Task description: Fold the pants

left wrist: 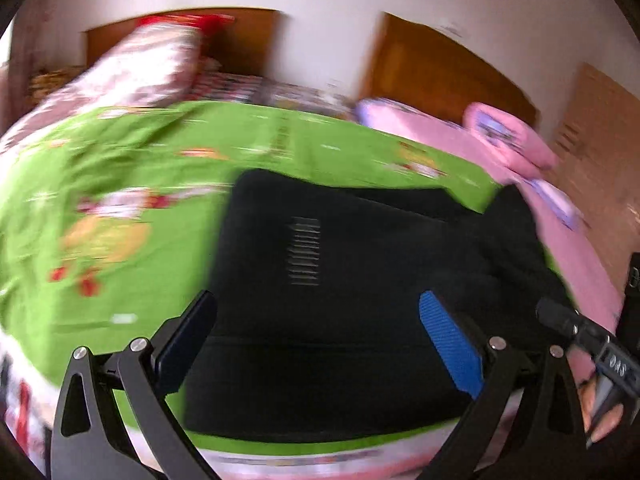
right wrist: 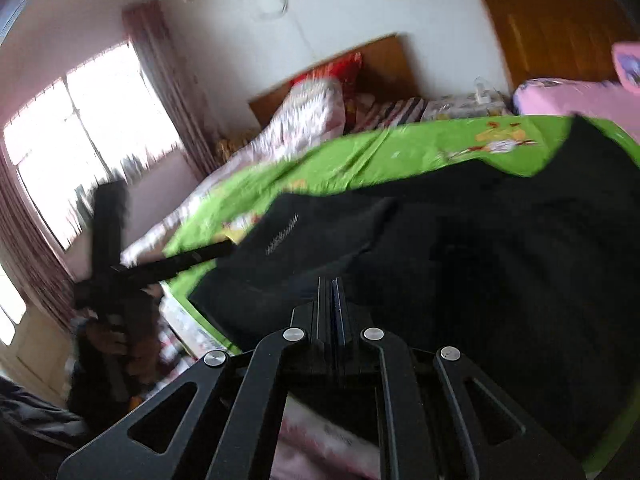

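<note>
Black pants [left wrist: 360,264] lie folded over on a green printed bedsheet [left wrist: 120,184], with a small white striped mark on top. My left gripper [left wrist: 320,320] hangs open just above the pants' near part, empty, its blue pad on the right. In the right wrist view the pants [right wrist: 480,248] fill the right half. My right gripper [right wrist: 332,292] is shut, its fingers pressed together over the pants' near edge; whether cloth is pinched between them I cannot tell. The left gripper [right wrist: 208,254] shows at the left, above the pants' corner.
A floral quilt [left wrist: 132,72] and red pillow lie at the wooden headboard [left wrist: 240,40]. A pink bed [left wrist: 520,148] stands to the right. A bright window [right wrist: 80,140] with curtains is at the left. The bed's near edge runs below the pants.
</note>
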Tool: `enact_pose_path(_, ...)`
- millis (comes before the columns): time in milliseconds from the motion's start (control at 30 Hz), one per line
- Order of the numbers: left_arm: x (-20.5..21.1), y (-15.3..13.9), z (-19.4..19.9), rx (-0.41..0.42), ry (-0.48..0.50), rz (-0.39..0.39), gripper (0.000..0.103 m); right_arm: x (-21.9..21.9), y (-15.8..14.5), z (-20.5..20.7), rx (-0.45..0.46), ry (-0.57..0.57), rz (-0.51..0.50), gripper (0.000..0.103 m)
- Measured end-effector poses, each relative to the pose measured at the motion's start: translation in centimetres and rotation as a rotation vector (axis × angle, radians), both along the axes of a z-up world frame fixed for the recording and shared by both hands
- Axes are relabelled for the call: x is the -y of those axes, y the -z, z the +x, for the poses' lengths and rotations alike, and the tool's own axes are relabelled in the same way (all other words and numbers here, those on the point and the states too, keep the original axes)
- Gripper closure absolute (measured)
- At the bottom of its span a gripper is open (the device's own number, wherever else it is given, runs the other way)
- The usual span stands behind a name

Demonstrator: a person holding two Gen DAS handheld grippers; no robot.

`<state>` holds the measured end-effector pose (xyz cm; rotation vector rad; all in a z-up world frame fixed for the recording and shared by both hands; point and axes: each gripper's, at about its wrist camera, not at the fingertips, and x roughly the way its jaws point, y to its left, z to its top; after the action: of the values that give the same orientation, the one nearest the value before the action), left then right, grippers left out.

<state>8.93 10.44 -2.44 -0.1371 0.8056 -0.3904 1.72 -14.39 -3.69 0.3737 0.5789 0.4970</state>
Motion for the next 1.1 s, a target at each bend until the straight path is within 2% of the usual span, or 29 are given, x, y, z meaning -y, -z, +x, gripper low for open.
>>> enact_pose_path(67, 3.1, -0.3, 0.3, -0.054, 0.140, -0.088, 0.002, 2.6, -0.2, -1.0, 0.019, 0.084, 0.027, 0.093)
enact_pose_path(167, 9.1, -1.9, 1.4, -0.063, 0.310, -0.156, 0.002, 7.4, 0.1, -2.4, 0.005, 0.224, 0.019, 0.093)
enact_pose_path(200, 10.5, -2.0, 2.1, -0.083, 0.344, -0.175, 0.002, 8.3, 0.4, -2.5, -0.011, 0.247, 0.019, 0.093)
enact_pose_path(233, 12.7, -1.8, 3.6, -0.137, 0.391, -0.198, 0.002, 9.3, 0.8, -2.6, -0.026, 0.267, 0.030, 0.093)
enact_pose_path(300, 15.9, -0.9, 6.6, -0.229, 0.410, -0.192, 0.002, 10.7, 1.8, -2.6, -0.046, 0.295, 0.057, 0.093)
enact_pose_path(367, 17.9, -0.1, 9.3, -0.278, 0.407, -0.177, 0.002, 11.1, 2.7, -2.7, -0.059, 0.298, 0.083, 0.093)
enact_pose_path(433, 19.9, 0.9, 12.6, -0.329, 0.381, -0.122, 0.002, 11.2, 3.3, -2.4, -0.063, 0.294, 0.098, 0.093)
enact_pose_path(467, 20.7, 1.9, 14.2, -0.393, 0.387, -0.107, 0.002, 11.3, 3.4, -2.3, -0.056, 0.292, 0.105, 0.093)
enact_pose_path(533, 22.3, 4.6, 16.8, -0.578, 0.467, -0.118, 0.002, 11.8, 3.4, -2.3, -0.047, 0.294, 0.106, 0.093)
enact_pose_path(567, 22.9, 5.3, 17.3, -0.615, 0.481, -0.102, 0.002, 12.3, 3.3, -2.4, -0.043, 0.295, 0.107, 0.093)
enact_pose_path(667, 23.8, 5.1, 17.3, -0.606, 0.500, -0.051, 0.002, 12.8, 3.4, -2.0, -0.031, 0.293, 0.116, 0.093)
enact_pose_path(733, 24.1, 5.0, 16.7, -0.612, 0.544, -0.107, 0.002, 12.9, 3.7, -2.0, -0.031, 0.294, 0.109, 0.093)
enact_pose_path(767, 24.4, 4.9, 16.2, -0.593, 0.564, -0.115, 0.015, 12.8, 3.6, -1.9, -0.034, 0.296, 0.103, 0.093)
enact_pose_path(800, 24.9, 4.8, 15.7, -0.574, 0.573, -0.088, 0.029, 12.9, 3.9, -1.6, -0.042, 0.300, 0.095, 0.093)
enact_pose_path(833, 25.3, 4.6, 14.8, -0.528, 0.563, -0.016, 0.051, 12.9, 4.1, -1.5, -0.052, 0.307, 0.088, 0.093)
enact_pose_path(867, 25.6, 4.3, 14.1, -0.489, 0.565, 0.015, 0.059, 12.9, 4.1, -1.5, -0.056, 0.312, 0.091, 0.093)
enact_pose_path(967, 25.3, 2.4, 12.4, -0.373, 0.544, 0.032, 0.069, 12.9, 3.9, -1.7, -0.064, 0.324, 0.085, 0.093)
enact_pose_path(1033, 24.2, 0.3, 10.9, -0.294, 0.530, -0.011, 0.070, 12.7, 3.9, -1.6, -0.079, 0.331, 0.061, 0.093)
enact_pose_path(1100, 22.6, -2.1, 9.2, -0.235, 0.521, -0.088, 0.071, 12.3, 3.7, -1.5, -0.088, 0.318, 0.051, 0.092)
